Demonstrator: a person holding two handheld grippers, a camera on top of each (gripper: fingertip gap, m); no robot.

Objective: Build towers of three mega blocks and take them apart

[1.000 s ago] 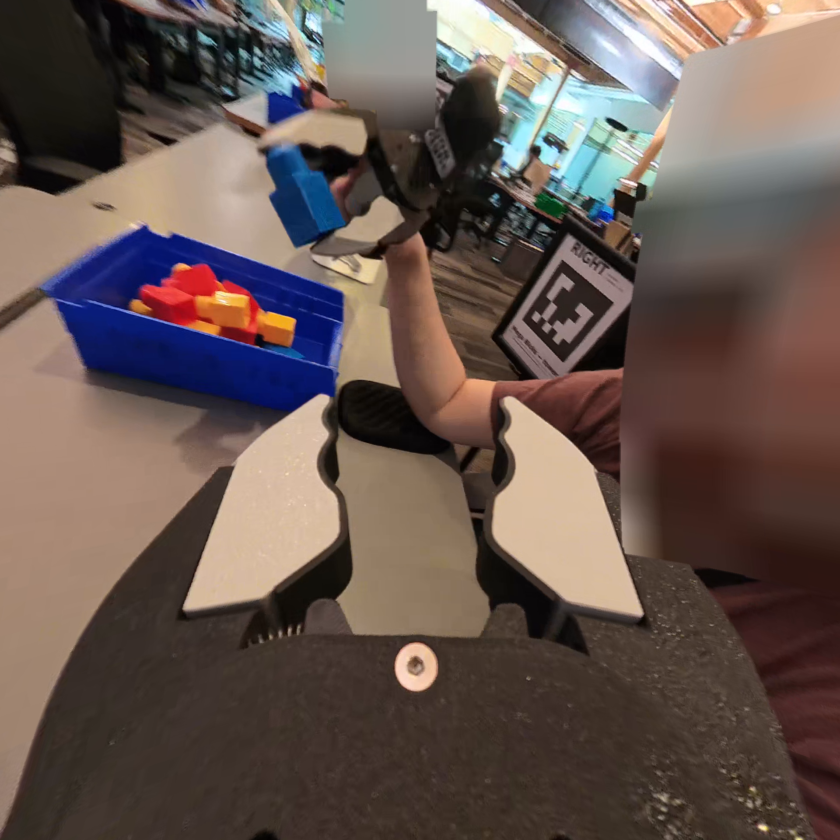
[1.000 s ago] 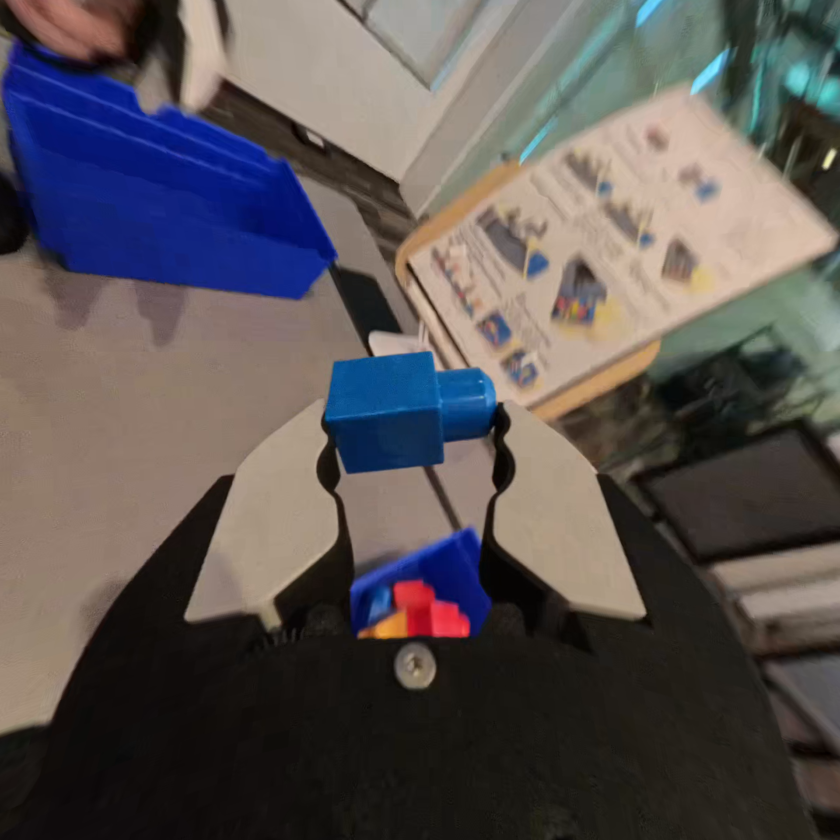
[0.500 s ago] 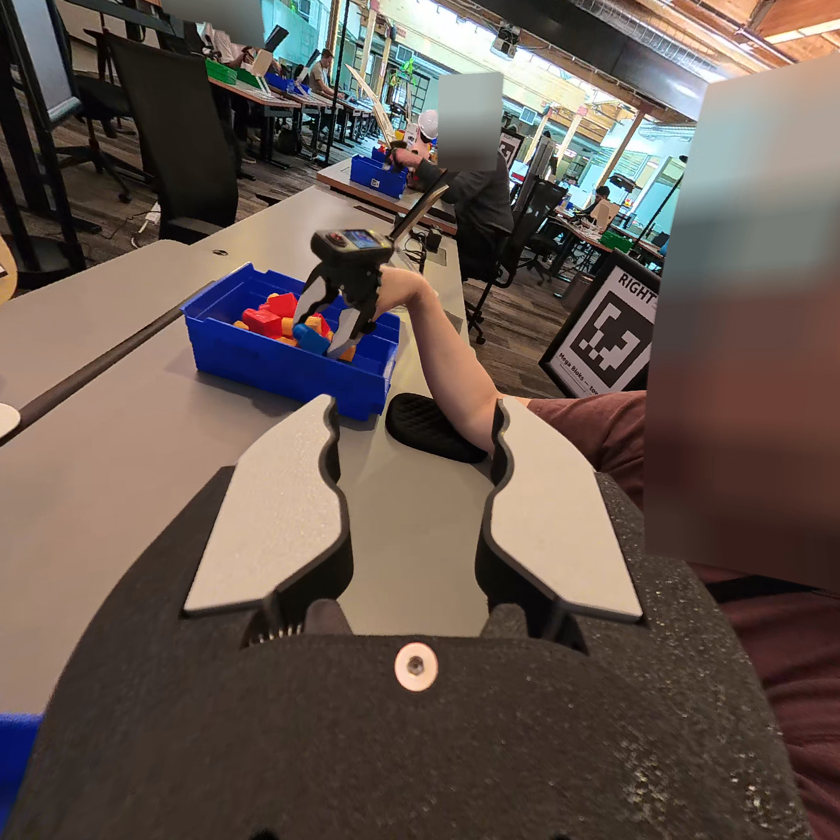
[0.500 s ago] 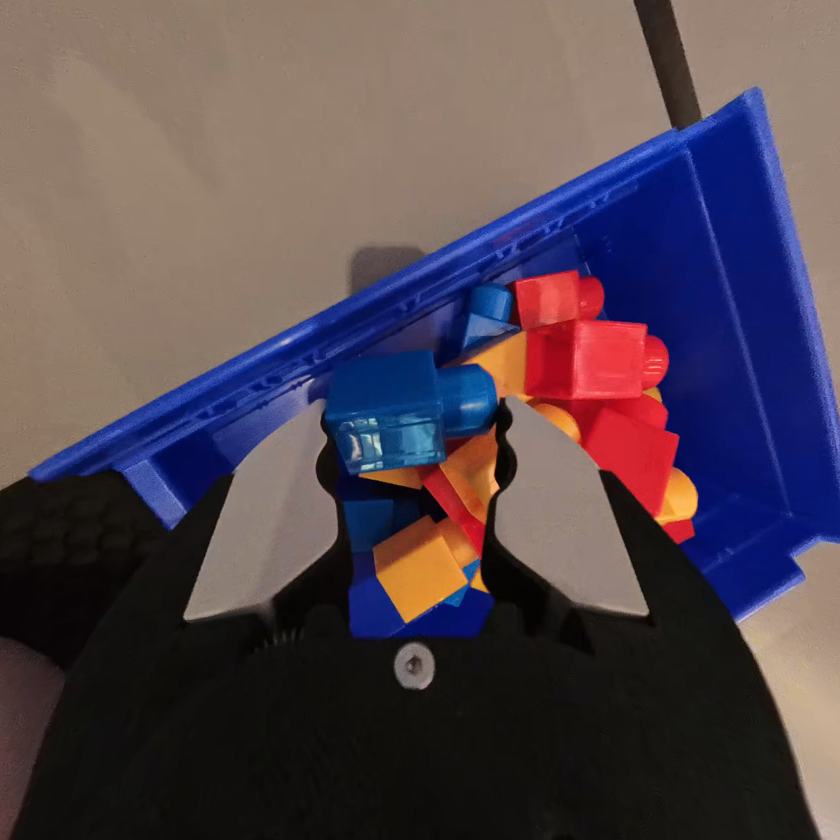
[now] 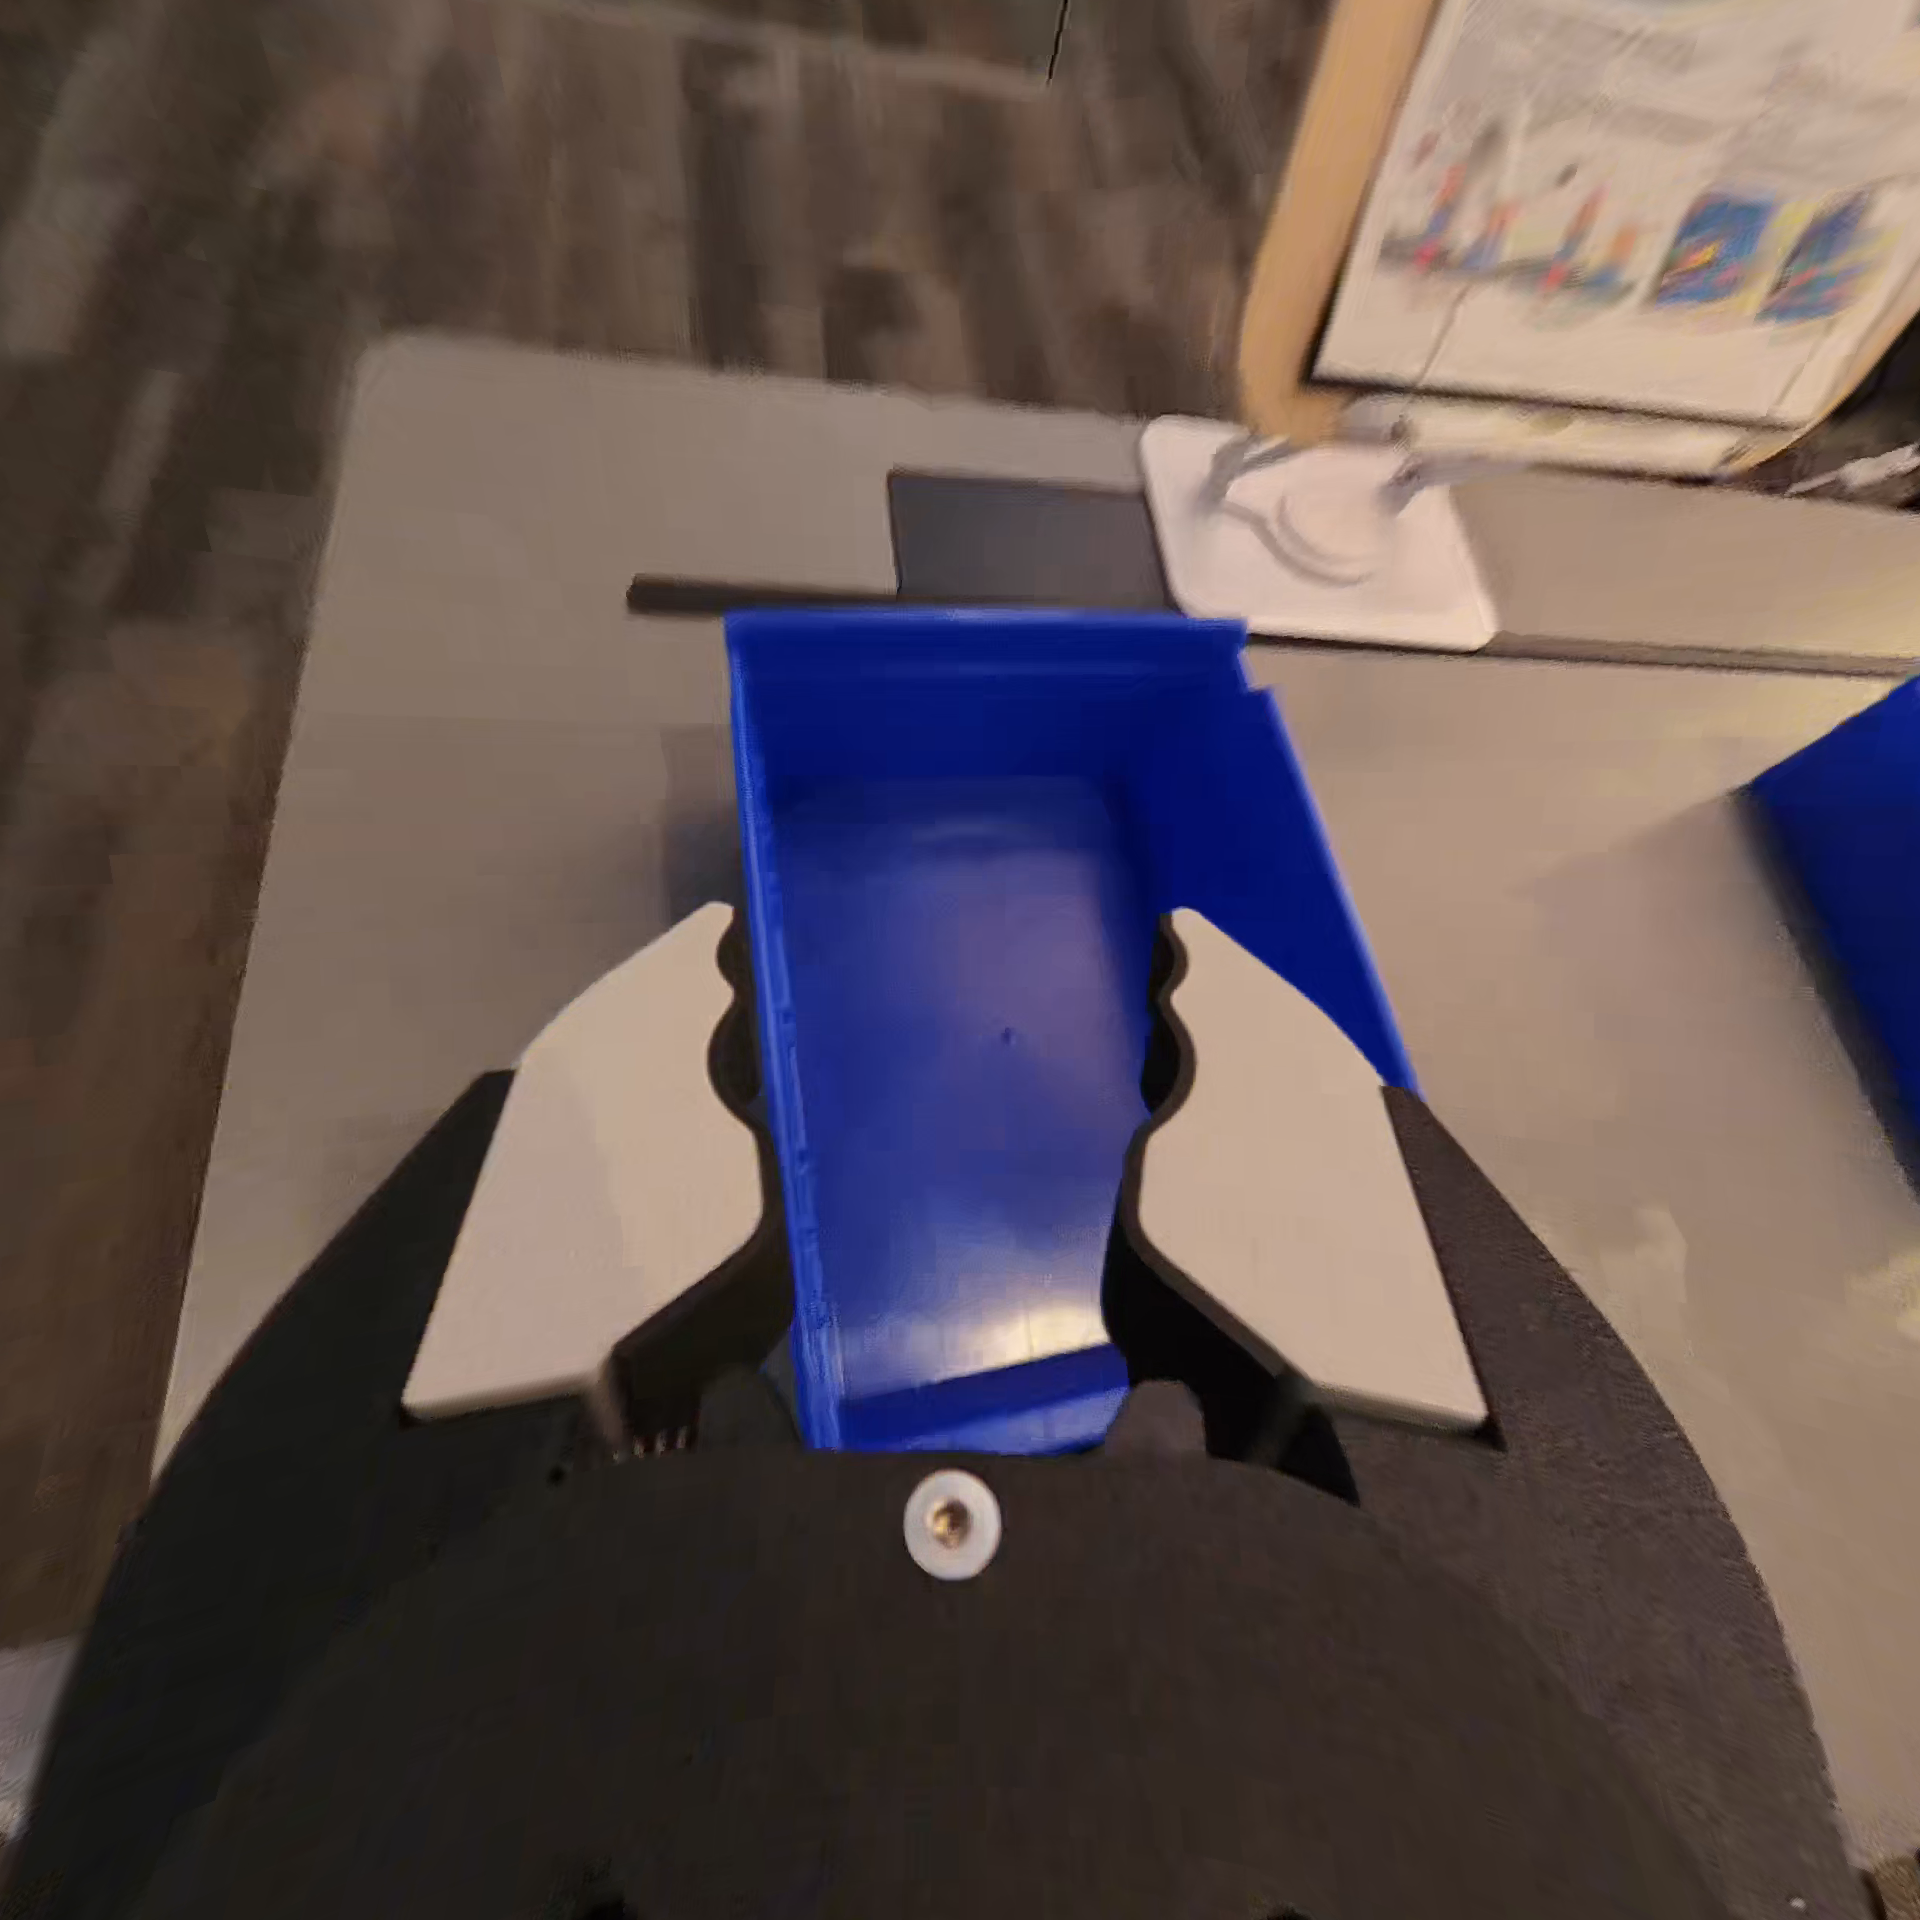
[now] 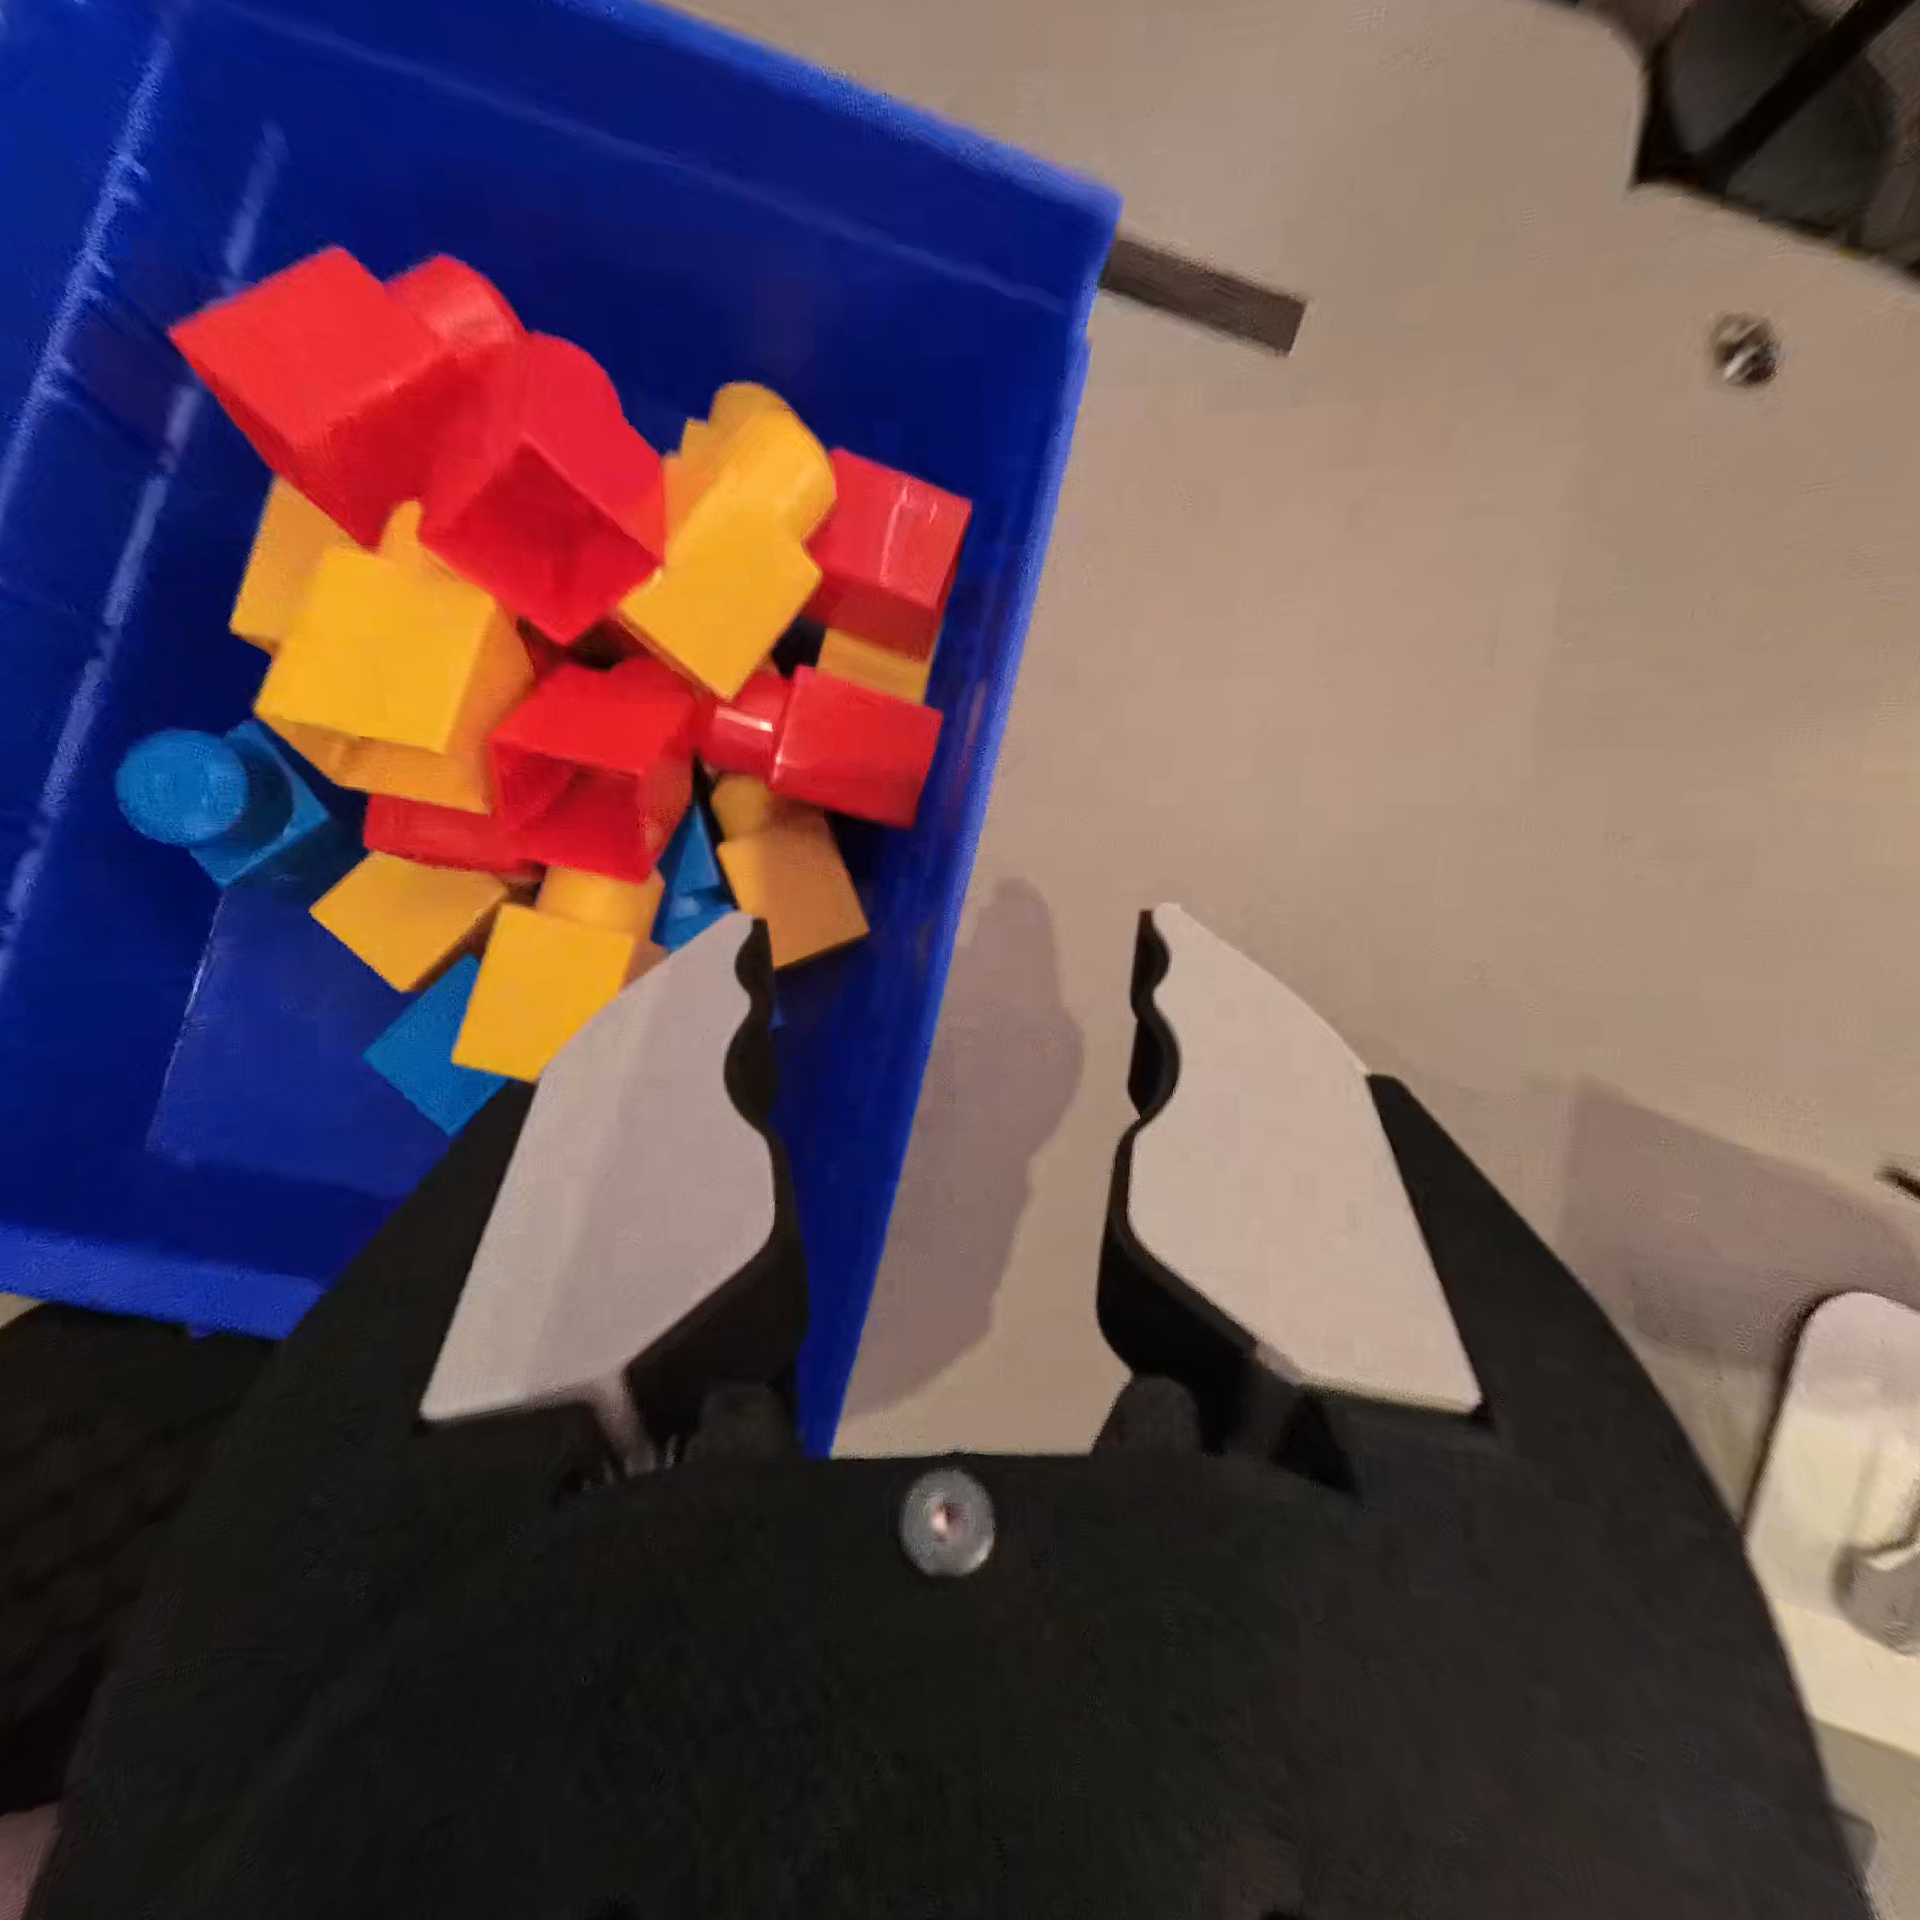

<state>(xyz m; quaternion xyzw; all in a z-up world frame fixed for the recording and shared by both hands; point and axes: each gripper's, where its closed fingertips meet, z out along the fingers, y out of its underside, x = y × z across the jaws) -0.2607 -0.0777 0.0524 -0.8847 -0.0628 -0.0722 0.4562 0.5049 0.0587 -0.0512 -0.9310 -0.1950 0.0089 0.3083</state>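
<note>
No words or numbers clear enough to read anywhere, only a blurry picture sheet (image 5: 1621, 197) with small coloured drawings on a brown board (image 5: 1294, 249) at the far right, its lines of print all smeared.

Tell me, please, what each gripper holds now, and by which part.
Nothing is held. The left gripper is open above an empty blue bin. The right gripper is open beside the bin of blocks.

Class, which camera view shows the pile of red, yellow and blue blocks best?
The right wrist view: the pile of blocks lies fully exposed in its blue bin. The left wrist view shows none of them, only an empty blue bin and another bin's edge.
</note>
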